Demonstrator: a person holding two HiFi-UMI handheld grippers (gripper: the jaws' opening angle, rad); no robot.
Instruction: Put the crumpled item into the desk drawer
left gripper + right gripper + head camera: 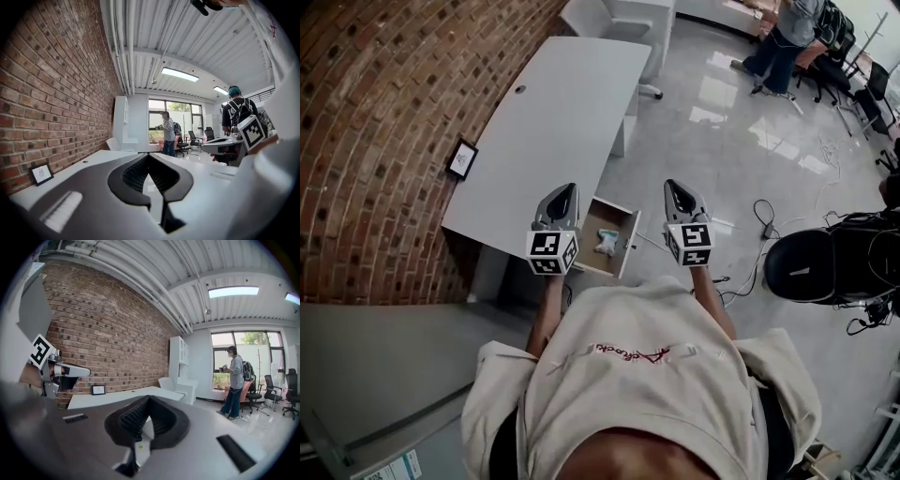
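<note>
Head view looks steeply down over my shoulders at both tools held out in front of me. My left gripper [568, 191] and my right gripper [672, 187] hang side by side by the near end of the white desk [553, 112], apart from each other. The desk drawer [630, 242] stands open, sticking out from the desk's right side. The crumpled item [606, 244], a small pale wad, lies inside on the drawer bottom. Seen from above, it sits between my two grippers, lower than both and touched by neither.

In the left gripper view my jaws meet at their tips, with nothing held in the hollow between the ribbed pads. The right gripper view shows the same: tips together and empty.

A small framed picture [462, 160] leans against the brick wall [375, 141] at the desk's left edge. A black office chair [811, 265] stands on the right, and a person [785, 33] stands far off.
</note>
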